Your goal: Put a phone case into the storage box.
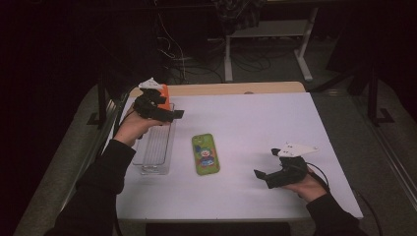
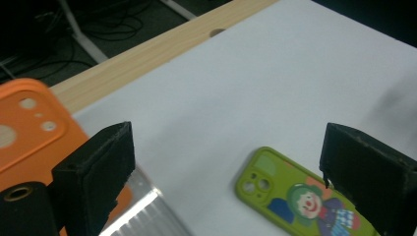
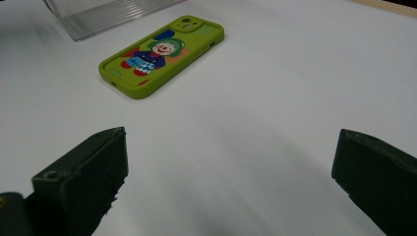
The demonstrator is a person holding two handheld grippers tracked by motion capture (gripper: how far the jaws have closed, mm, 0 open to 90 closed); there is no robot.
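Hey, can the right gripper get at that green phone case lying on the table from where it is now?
Probably yes. The right gripper hangs with jaws wide open, pointed toward the green phone case, which lies flat with bare white table between them. The clear tray sits on the case's far side, out of the way.

In the left gripper view the orange phone case [image 2: 29,128] runs off the left edge and sits partly behind the near jaw, and the green phone case [image 2: 295,196] is cut by the bottom edge and the other jaw. In the high view the left gripper [image 1: 169,114] covers most of the orange case, which seems to lean in the clear tray [image 1: 152,152]. The tray's [image 3: 98,14] upper part is cropped in the right gripper view.
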